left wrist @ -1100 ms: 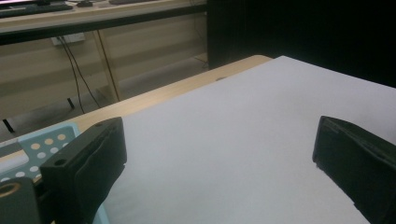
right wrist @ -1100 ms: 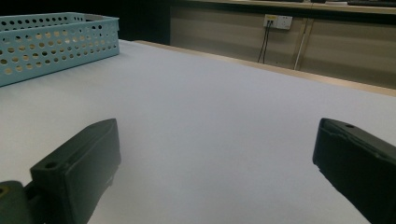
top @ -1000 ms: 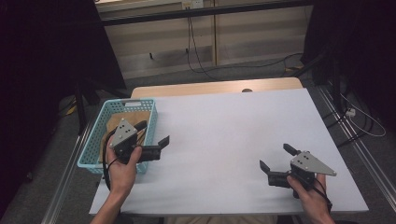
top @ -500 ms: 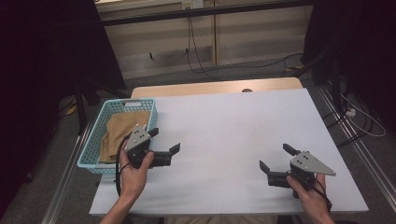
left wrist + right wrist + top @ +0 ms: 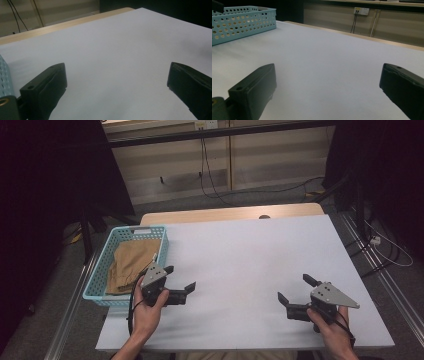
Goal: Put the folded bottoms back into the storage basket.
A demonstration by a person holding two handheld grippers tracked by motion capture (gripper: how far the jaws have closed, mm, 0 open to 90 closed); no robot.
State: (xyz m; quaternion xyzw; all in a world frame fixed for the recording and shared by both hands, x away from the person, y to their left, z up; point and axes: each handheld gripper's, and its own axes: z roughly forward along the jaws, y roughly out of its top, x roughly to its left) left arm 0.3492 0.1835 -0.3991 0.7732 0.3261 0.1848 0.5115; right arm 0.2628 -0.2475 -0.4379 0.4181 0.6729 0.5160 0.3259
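Observation:
My left gripper [image 5: 180,277] is open and holds nothing, low over the white table [image 5: 240,255] just right of the light blue basket [image 5: 150,229]. A folded tan cloth [image 5: 132,262] lies inside the basket. In the left gripper view the jaws of my left gripper [image 5: 117,67] stand wide apart over bare table, with the basket's corner [image 5: 3,75] at the left edge. My right gripper [image 5: 293,288] rests open near the front right of the table with nothing between its jaws. The right gripper view looks between the parted jaws of my right gripper [image 5: 329,68] across the table to the basket [image 5: 242,21].
The table's wooden back edge [image 5: 230,214] runs along the far side. Beyond it are a wall with cables [image 5: 207,165] and a power socket [image 5: 360,10]. Dark stands flank the table on both sides.
My left gripper has moved right and toward the person, from over the basket's near corner to the table beside it. The right gripper has stayed put.

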